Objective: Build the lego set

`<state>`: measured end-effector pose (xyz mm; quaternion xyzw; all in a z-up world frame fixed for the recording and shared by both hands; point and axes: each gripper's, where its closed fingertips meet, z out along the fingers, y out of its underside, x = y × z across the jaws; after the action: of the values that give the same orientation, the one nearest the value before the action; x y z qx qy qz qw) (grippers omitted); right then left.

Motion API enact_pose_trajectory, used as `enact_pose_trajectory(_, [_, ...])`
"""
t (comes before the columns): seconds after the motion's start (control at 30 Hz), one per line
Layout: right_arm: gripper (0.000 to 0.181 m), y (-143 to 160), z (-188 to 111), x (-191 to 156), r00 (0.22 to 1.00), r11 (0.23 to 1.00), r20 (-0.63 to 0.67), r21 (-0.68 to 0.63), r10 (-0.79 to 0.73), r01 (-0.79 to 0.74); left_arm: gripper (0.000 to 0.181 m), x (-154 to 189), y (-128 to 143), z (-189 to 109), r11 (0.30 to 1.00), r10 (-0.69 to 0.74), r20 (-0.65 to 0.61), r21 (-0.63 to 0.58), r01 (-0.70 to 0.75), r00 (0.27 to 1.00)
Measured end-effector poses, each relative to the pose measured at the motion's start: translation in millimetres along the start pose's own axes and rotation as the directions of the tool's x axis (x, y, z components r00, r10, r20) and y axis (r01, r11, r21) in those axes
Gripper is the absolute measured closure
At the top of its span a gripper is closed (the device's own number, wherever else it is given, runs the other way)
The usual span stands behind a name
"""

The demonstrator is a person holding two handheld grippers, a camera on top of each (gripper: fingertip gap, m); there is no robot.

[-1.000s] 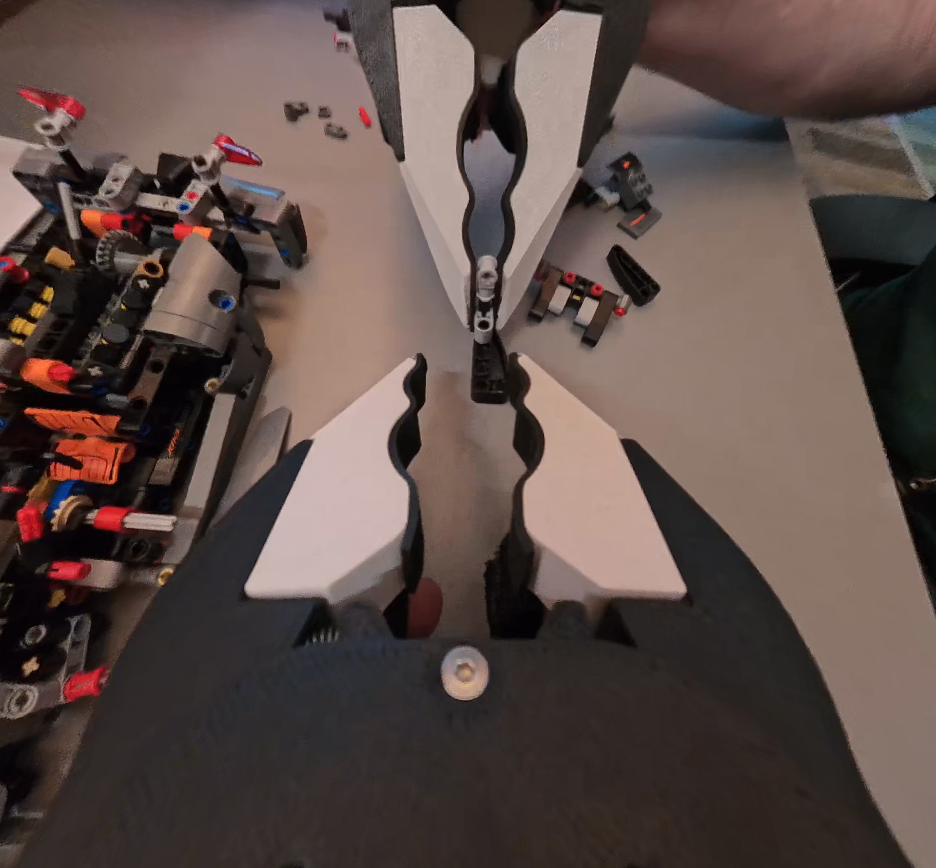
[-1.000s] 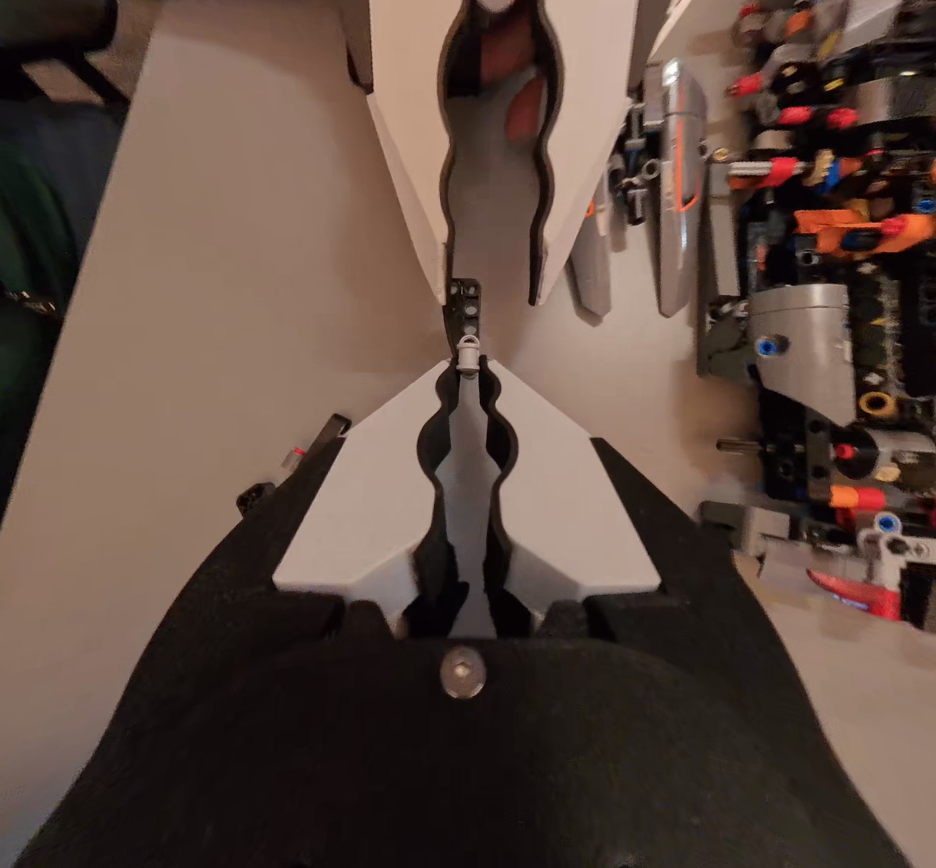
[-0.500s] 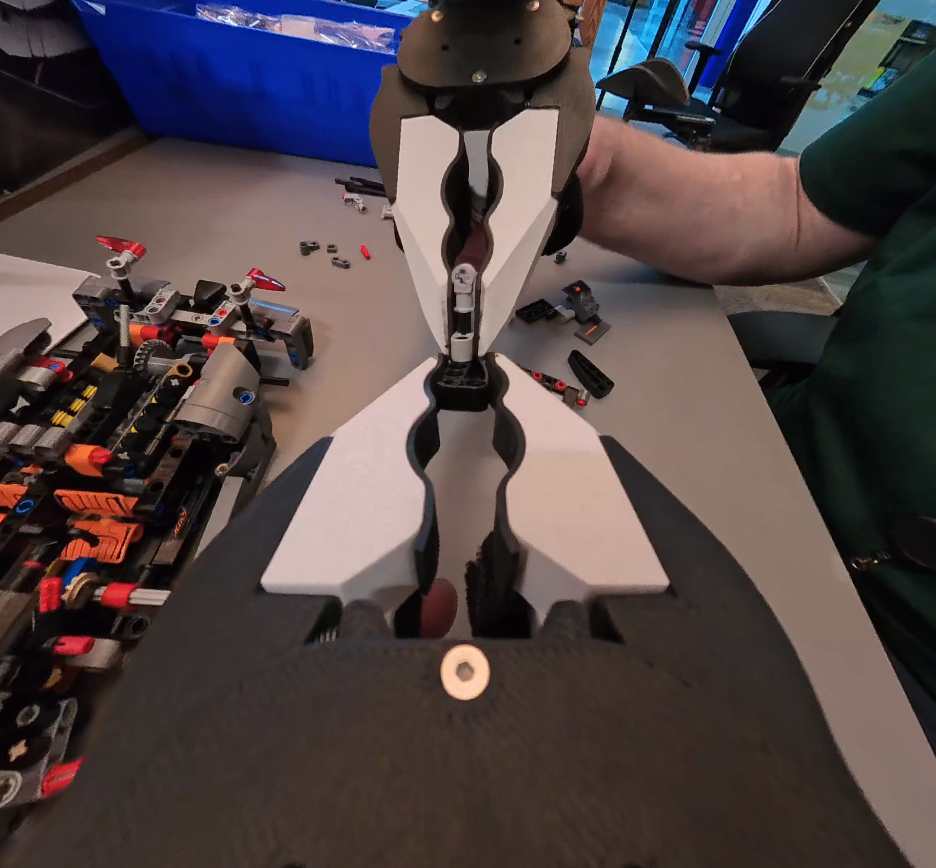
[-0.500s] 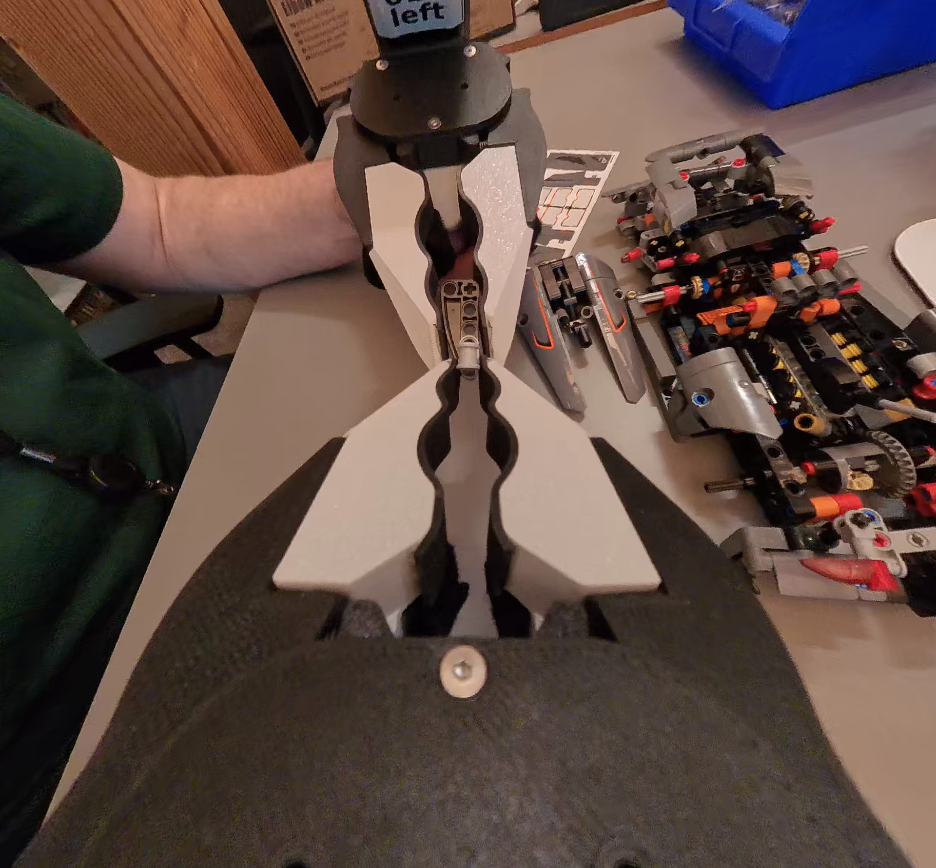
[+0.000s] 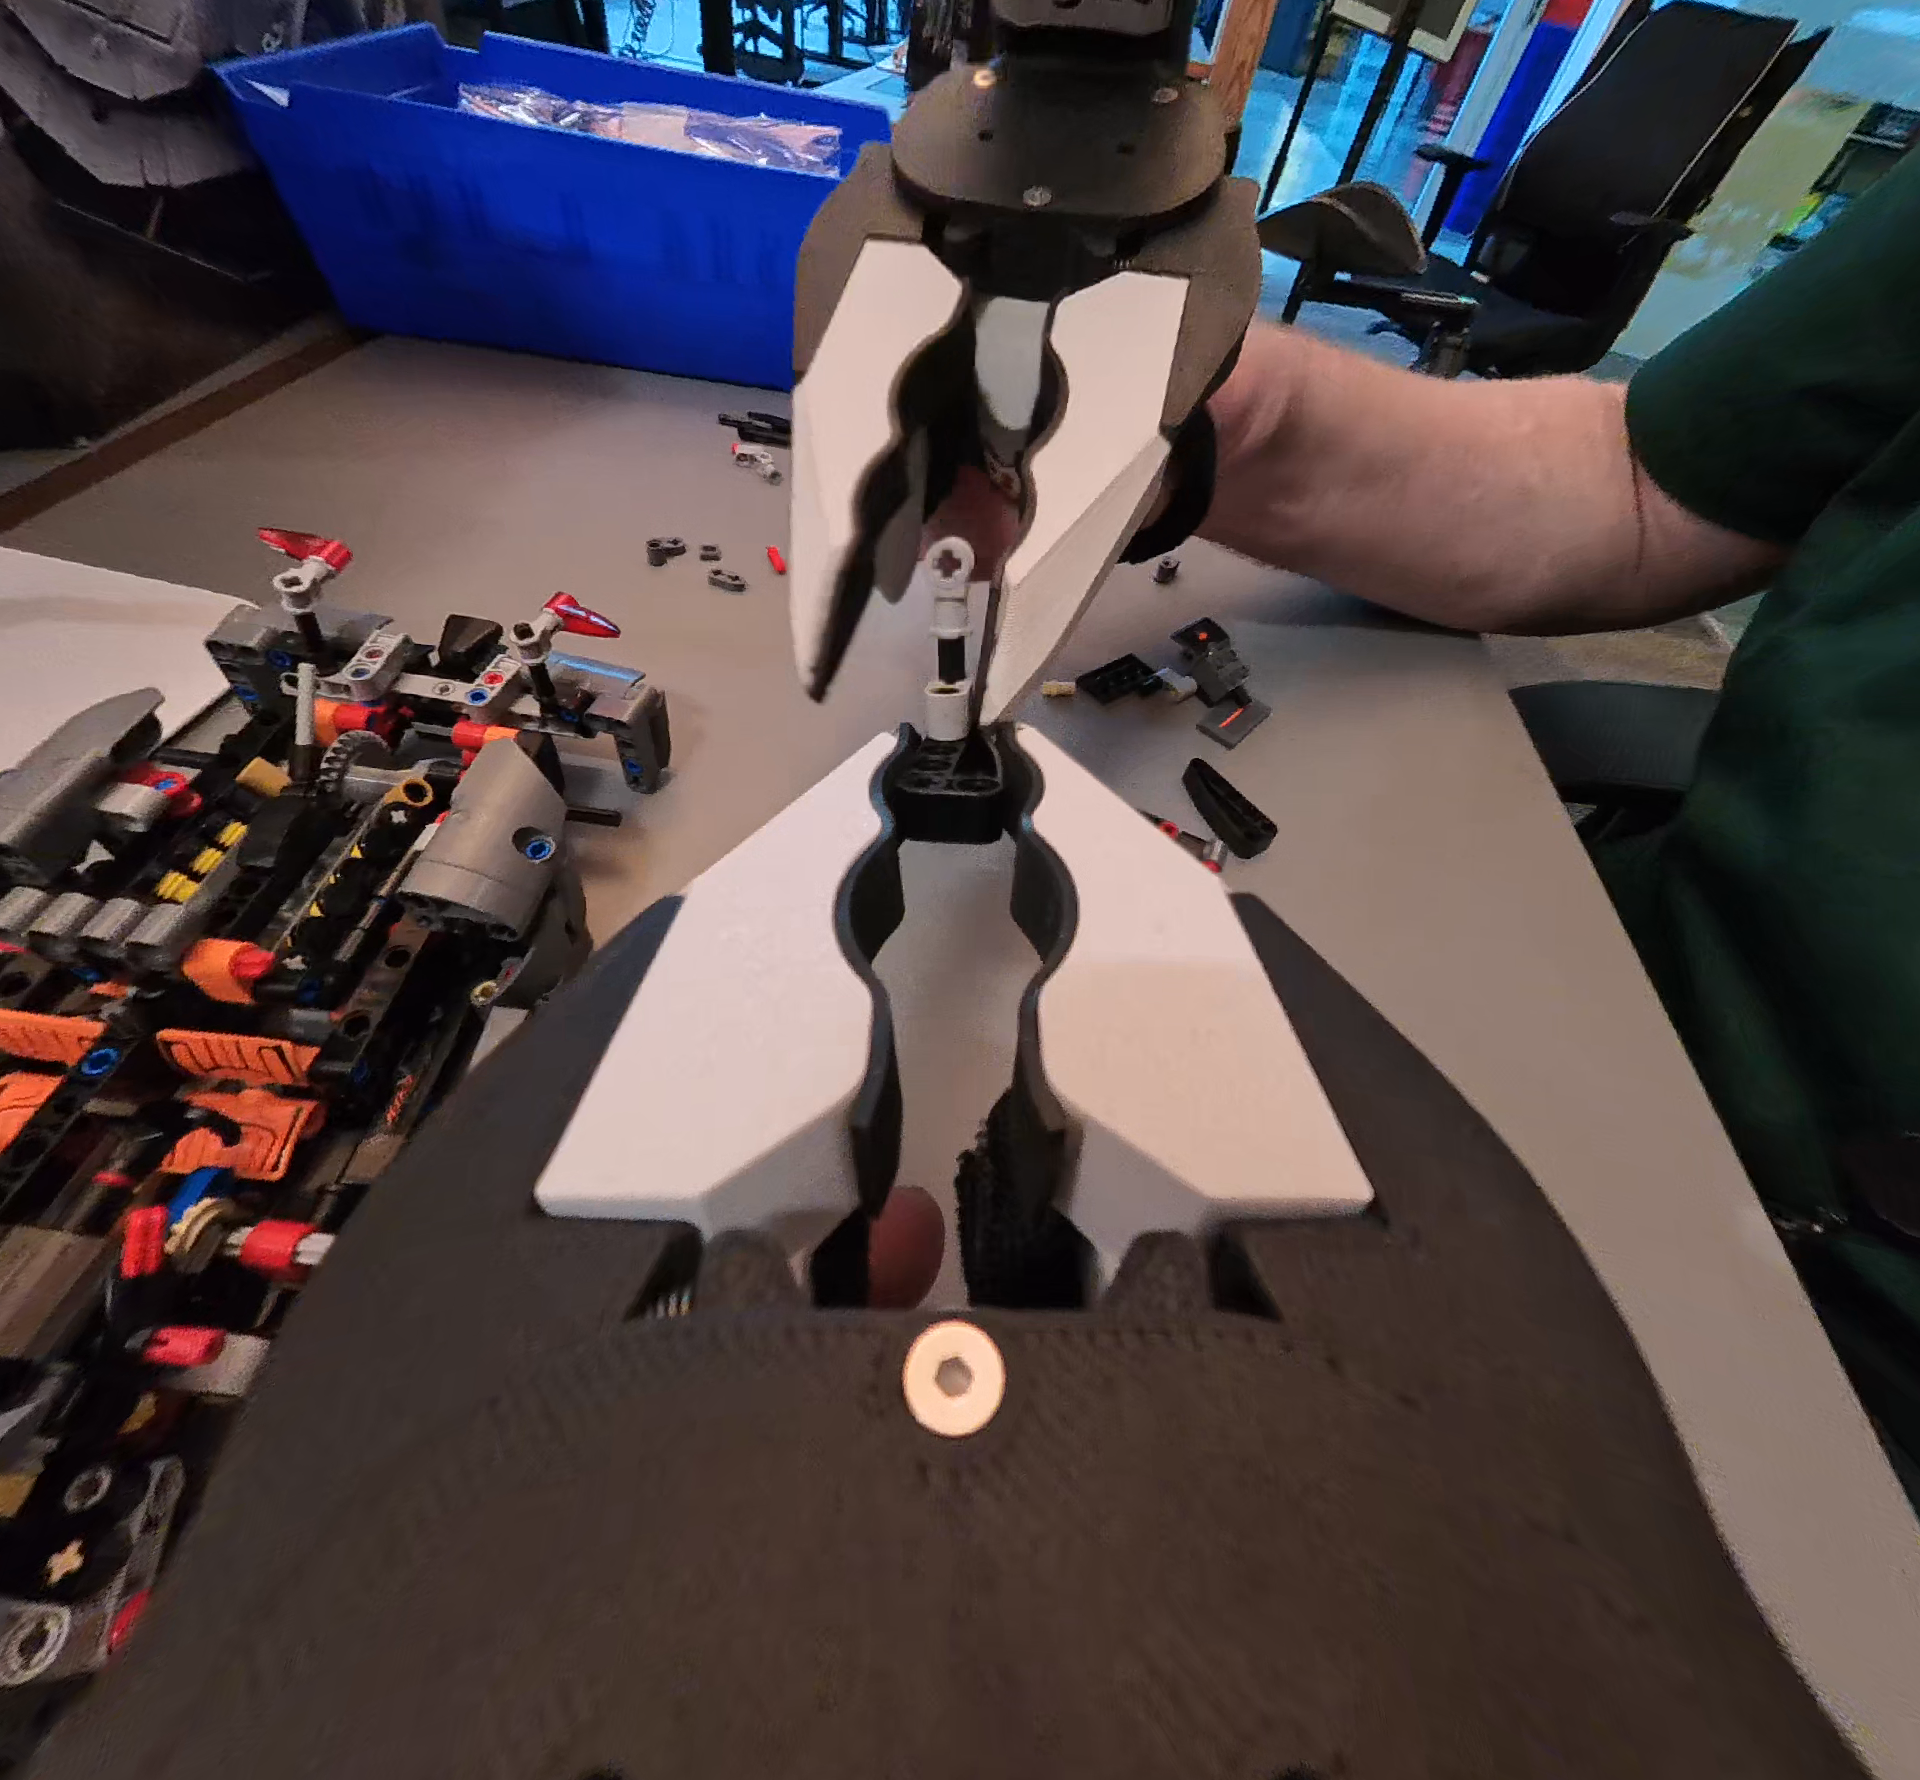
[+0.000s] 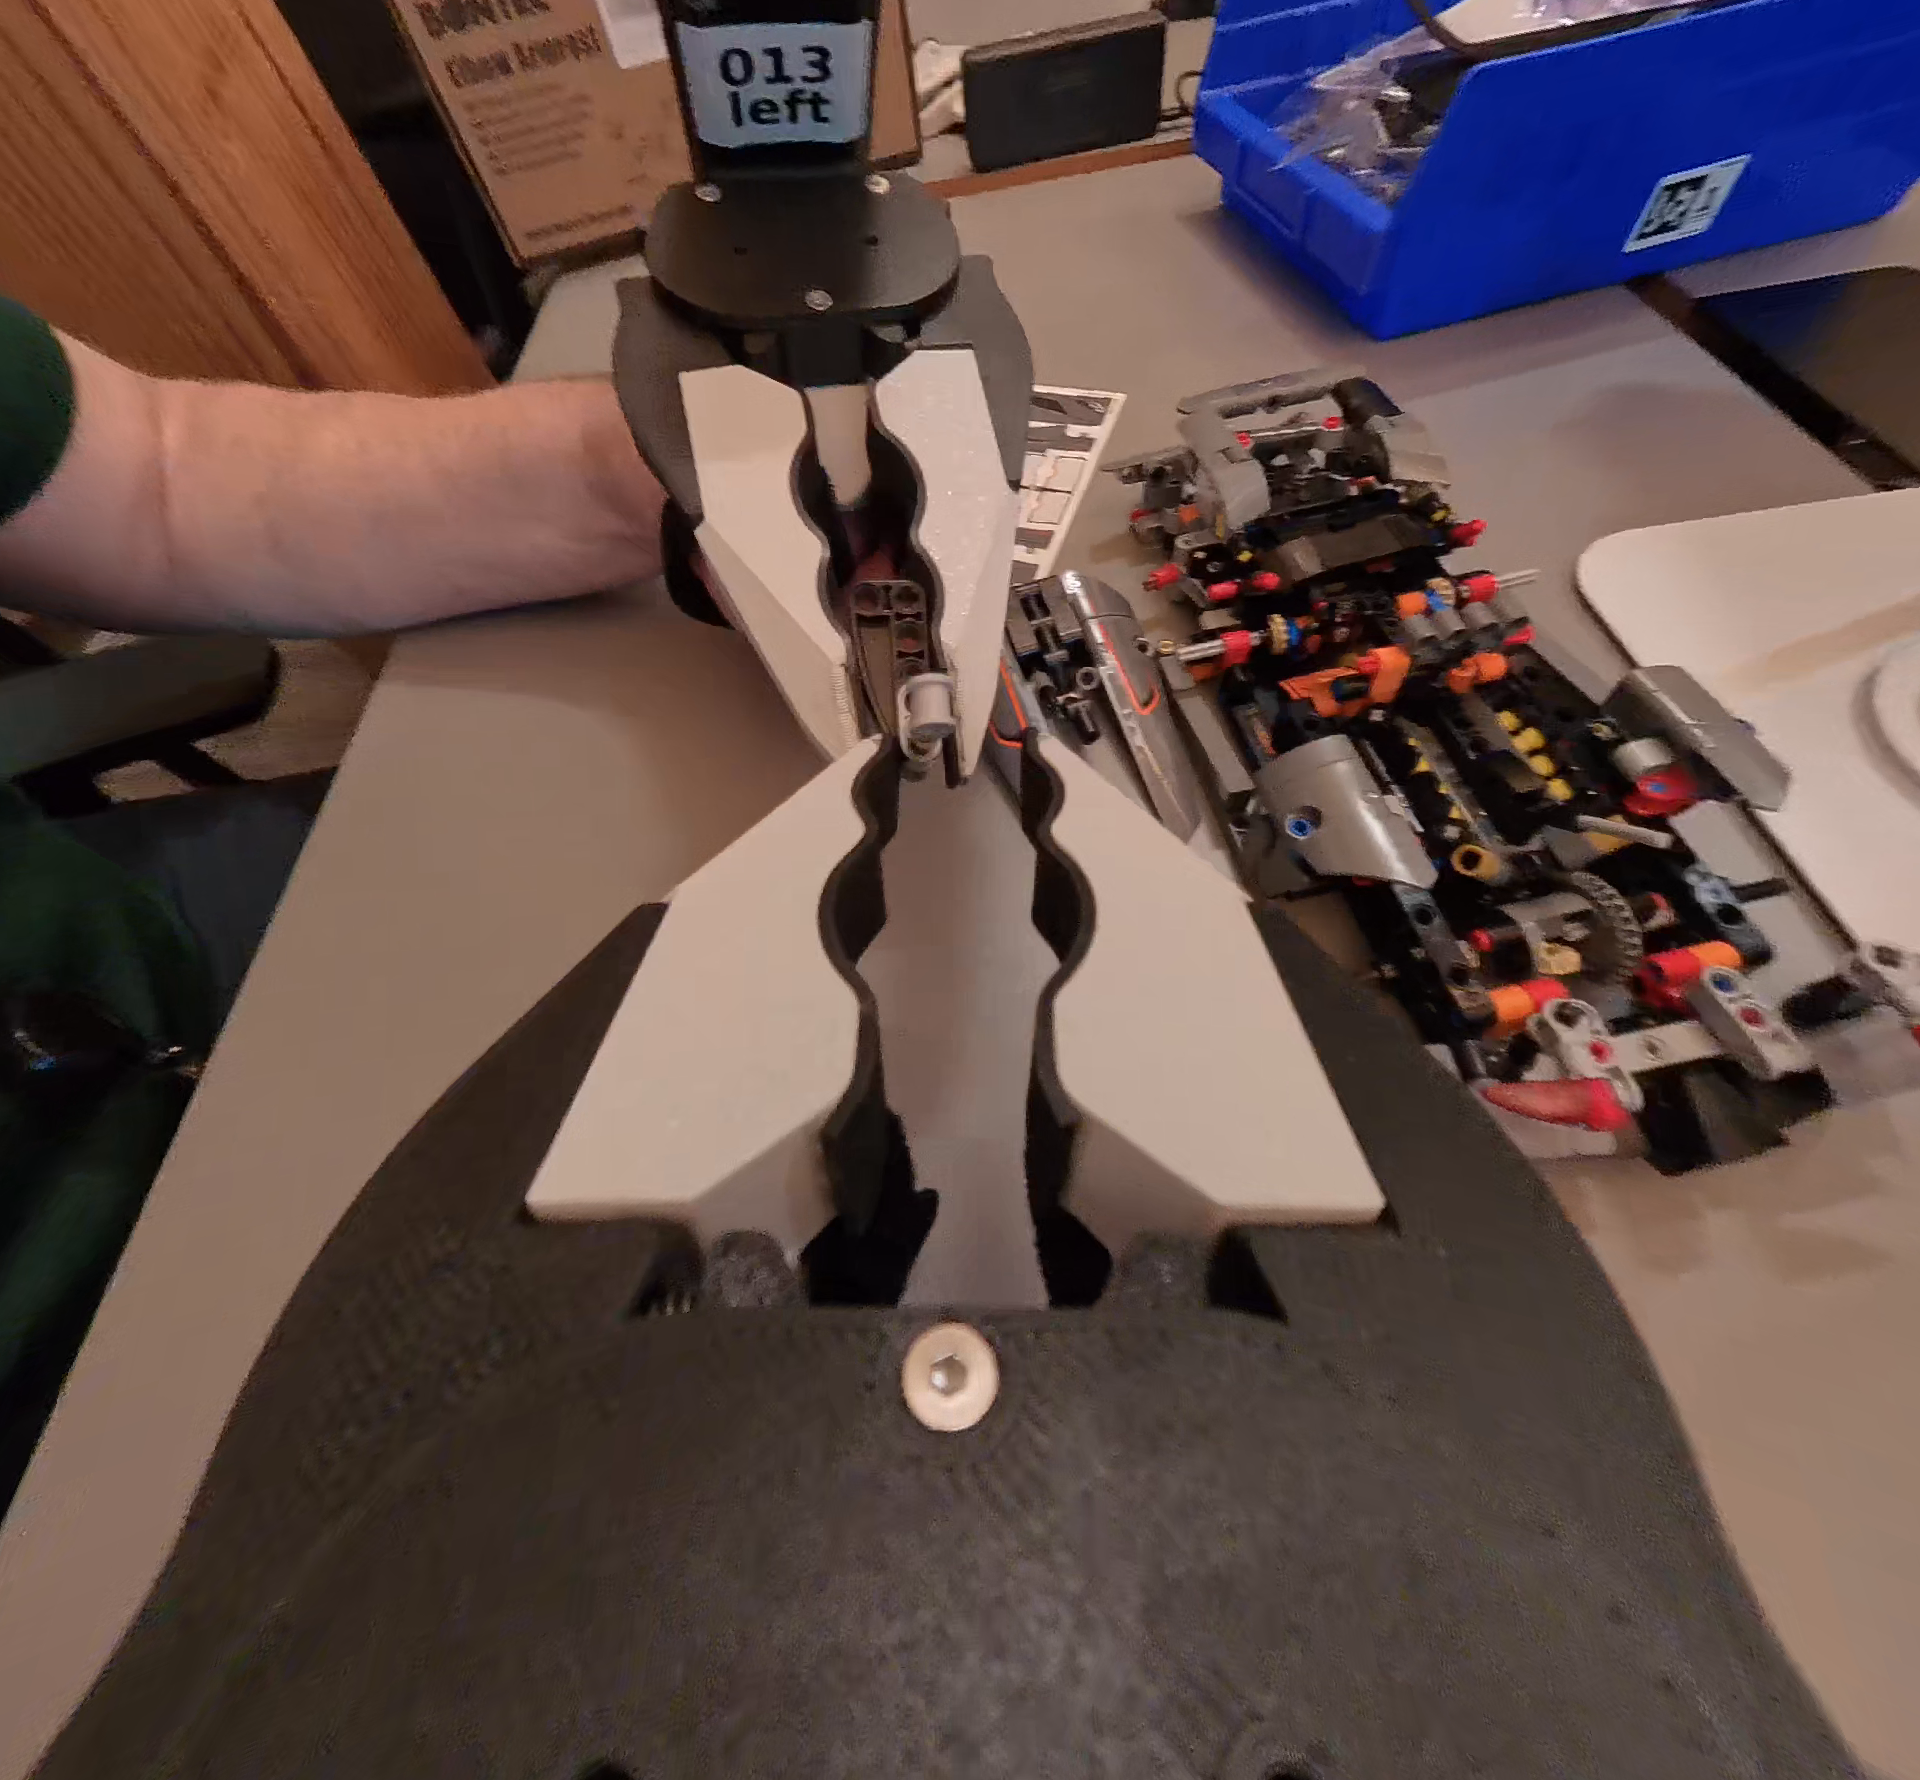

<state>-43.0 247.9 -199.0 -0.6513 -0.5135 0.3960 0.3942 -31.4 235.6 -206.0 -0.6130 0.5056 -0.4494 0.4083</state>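
Observation:
My left gripper (image 5: 951,754) is shut on a black lego beam (image 5: 948,785) and holds it above the table. A grey connector with a black pin (image 5: 948,639) sticks out of the beam's end. My right gripper (image 6: 948,764) faces it tip to tip with its jaws apart around the grey connector (image 6: 928,702), holding nothing. The right wrist view shows the left gripper (image 6: 902,743) clamping the beam (image 6: 888,629). The partly built lego car (image 5: 312,847) lies on the table to the left, and it shows in the right wrist view (image 6: 1455,795).
A blue bin (image 5: 540,213) stands at the back of the grey table (image 5: 1403,951). Loose small parts (image 5: 1195,681) and a black curved piece (image 5: 1231,805) lie to the right. Grey body panels (image 6: 1101,691) and a sticker sheet (image 6: 1070,463) lie by the car. The person's forearms reach in. Both grippers' tips are close together, under 4 cm apart. The black curved piece (image 5: 1231,805) is about 15 centimeters from both grippers' fingertips.
My right gripper has opened and let go of the grey connector, which stays on the black beam. Both grippers have tilted up from the table since a second ago.

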Motion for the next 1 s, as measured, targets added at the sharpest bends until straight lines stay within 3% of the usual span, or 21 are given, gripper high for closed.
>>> enact_pose_trajectory(0.13, [0.138, -2.4, -2.4, 9.5, 0.998, 1.000, -0.059, 0.009, 0.001, 0.000, 0.168, -1.1, -2.5, -0.9, 1.000, 0.018, 0.015, 0.012, -0.018, 1.000])
enact_pose_trajectory(0.57, [0.170, -7.6, -4.4, -8.1, 0.999, 0.999, 0.029, 0.043, -0.016, 0.014, 0.168, 0.5, -8.1, -2.2, 0.998, 0.026, 0.010, 0.050, -0.026, 1.000])
enact_pose_trajectory(0.63, [0.170, -9.3, -6.3, -13.4, 0.996, 0.998, 0.085, 0.060, 0.018, -0.023, 0.168, -0.6, -9.8, -2.9, 0.998, 0.024, 0.018, 0.062, -0.025, 1.000])
enact_pose_trajectory(0.67, [0.154, -11.5, -8.1, -18.6, 0.991, 0.996, 0.129, 0.075, 0.031, -0.041, 0.168, -3.4, -9.5, -4.6, 0.998, 0.033, 0.034, 0.059, -0.035, 0.999])
enact_pose_trajectory(0.7, [0.156, -13.6, -8.9, -17.8, 0.990, 0.994, 0.132, 0.088, 0.050, -0.062, 0.168, -2.9, -12.2, -7.4, 0.997, 0.018, 0.020, 0.077, -0.020, 1.000])
enact_pose_trajectory(0.77, [0.181, -13.8, -10.6, -15.9, 0.993, 0.994, 0.116, 0.104, 0.025, -0.037, 0.168, -4.3, -15.5, -11.0, 0.995, 0.007, 0.024, 0.097, -0.009, 1.000])
enact_pose_trajectory(0.83, [0.181, -14.4, -12.0, -13.5, 0.993, 0.993, 0.114, 0.111, 0.034, -0.047, 0.168, -4.6, -17.8, -12.2, 0.993, -0.025, 0.012, 0.112, 0.024, 1.000])
enact_pose_trajectory(1.0, [0.157, -19.2, -11.1, -10.8, 0.989, 0.985, 0.124, 0.145, 0.078, -0.096, 0.169, 1.6, -16.6, -7.8, 0.988, -0.089, -0.072, 0.122, 0.097, 0.993])
